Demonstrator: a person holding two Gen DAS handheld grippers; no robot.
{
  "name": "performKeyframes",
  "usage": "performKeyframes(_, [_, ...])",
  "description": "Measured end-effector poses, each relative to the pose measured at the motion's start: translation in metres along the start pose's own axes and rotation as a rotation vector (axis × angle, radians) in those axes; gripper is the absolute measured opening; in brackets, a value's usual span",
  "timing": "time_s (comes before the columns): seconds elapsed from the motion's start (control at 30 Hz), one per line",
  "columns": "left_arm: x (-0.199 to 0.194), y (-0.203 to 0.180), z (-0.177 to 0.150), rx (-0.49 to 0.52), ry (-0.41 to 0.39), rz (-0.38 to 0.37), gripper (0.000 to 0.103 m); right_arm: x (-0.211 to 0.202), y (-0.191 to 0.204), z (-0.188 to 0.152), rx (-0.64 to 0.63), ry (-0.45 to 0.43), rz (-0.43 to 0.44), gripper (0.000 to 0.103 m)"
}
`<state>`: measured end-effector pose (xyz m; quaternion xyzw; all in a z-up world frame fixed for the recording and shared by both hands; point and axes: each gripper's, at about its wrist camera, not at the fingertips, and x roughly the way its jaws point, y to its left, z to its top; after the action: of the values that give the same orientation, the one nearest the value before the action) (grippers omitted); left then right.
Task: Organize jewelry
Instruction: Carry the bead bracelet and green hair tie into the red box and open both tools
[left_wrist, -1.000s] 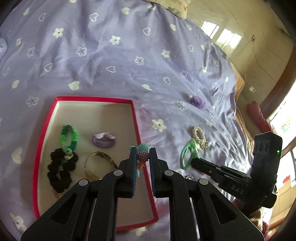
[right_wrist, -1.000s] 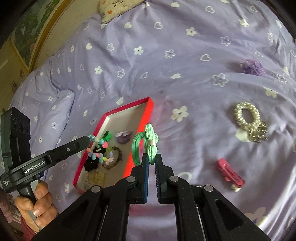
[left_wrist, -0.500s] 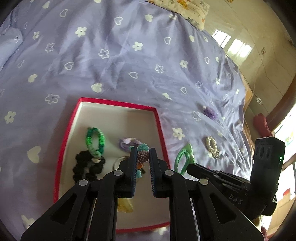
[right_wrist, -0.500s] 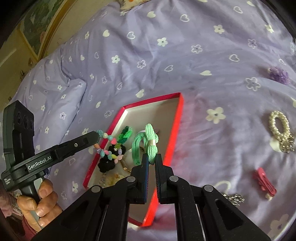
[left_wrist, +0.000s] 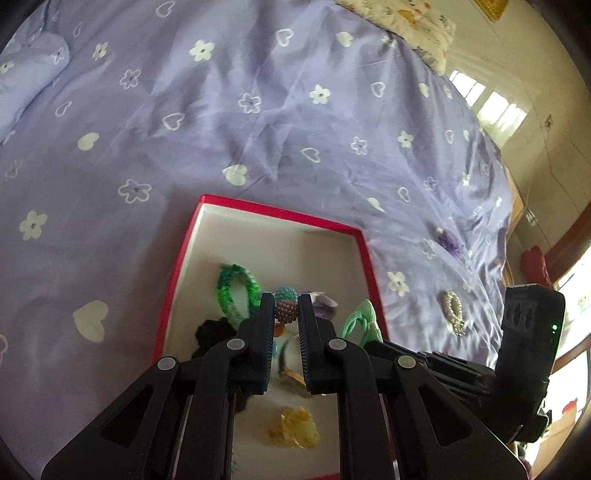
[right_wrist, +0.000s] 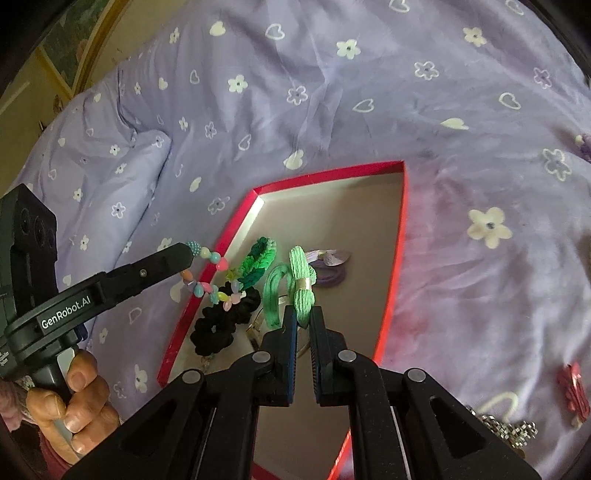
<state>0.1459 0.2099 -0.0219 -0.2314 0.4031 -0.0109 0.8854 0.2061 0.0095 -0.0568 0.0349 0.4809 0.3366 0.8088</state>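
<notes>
Two tools over red tray (right_wrist: 391, 295), left tool (left_wrist: 286, 312) clamping beaded bracelet (right_wrist: 207, 273), right tool (right_wrist: 303, 319) clamping green hair tie (right_wrist: 301, 273)

lilac bedspread (left_wrist: 258, 110), red tray (left_wrist: 364, 251), pearl bracelet (left_wrist: 453, 311)

In my right wrist view, the body of my left gripper (right_wrist: 195, 254) carries the white lettering "GenRobot.AI" along its black side, readable in full. Below it, on the grip near my hand (right_wrist: 70, 402), a smaller white marking is too small to read. In my left wrist view, my right gripper (left_wrist: 364, 325) shows no readable lettering.
</notes>
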Motion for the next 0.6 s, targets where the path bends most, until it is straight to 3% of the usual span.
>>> performKeyframes(0.6, [0.042, 0.042, -0.016, -0.065, 0.085, 0.091, 0.011, 0.035, -0.002, 0.004, -0.023, 0.067, -0.039, 0.008])
